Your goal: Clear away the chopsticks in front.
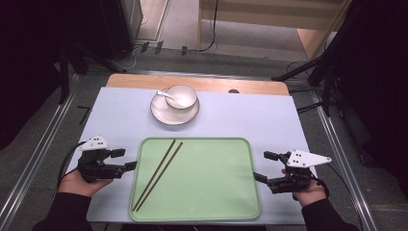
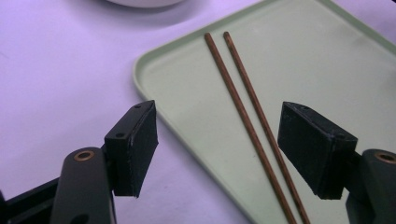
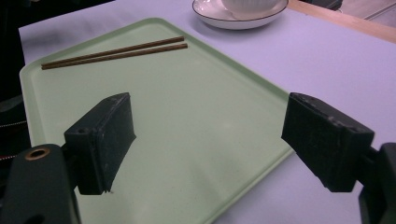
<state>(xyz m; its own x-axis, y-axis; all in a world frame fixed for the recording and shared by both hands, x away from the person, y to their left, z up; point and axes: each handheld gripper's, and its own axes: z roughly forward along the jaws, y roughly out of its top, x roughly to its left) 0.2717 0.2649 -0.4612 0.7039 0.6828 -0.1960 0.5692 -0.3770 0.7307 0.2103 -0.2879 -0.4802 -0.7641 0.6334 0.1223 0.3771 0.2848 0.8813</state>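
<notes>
**Mia:** Where are the chopsticks (image 1: 158, 174)?

**Ben:** On the green tray (image 1: 211, 192), near its left edge. They lie side by side, almost touching. Their far tips point at the tray's far left part and their near tips sit by its near left corner.

**Mia:** Is anyone holding them?

**Ben:** No. The left hand-held gripper (image 1: 124, 160) is just beside the tray's left edge, over the desk (image 1: 269, 115). Its jaws are wide apart with nothing in them. From its own camera you look between them at the sticks (image 2: 254, 126) lying farther off on the tray (image 2: 327, 70).

**Mia:** And the other one?

**Ben:** The right hand-held gripper (image 1: 266, 166) is by the tray's right edge. Its jaws are spread too, and empty.

**Mia:** Are the sticks hard to pick up?

**Ben:** I think so. They look thin, stiff and very light. They lie flat, so the jaws have little to pinch. They are round, so they could roll or slip away.

**Mia:** Where would you grab them?

**Ben:** Around the middle, squeezing across both at once. Then they should stay level. Grabbed at one end, they may tip or cross over each other.

**Mia:** What about the bowl (image 1: 181, 96)?

**Ben:** It sits on a plate (image 1: 166, 114) near the desk's far edge with a spoon (image 1: 166, 95) in it. It looks like it could break, but it is well apart from the sticks.
</notes>
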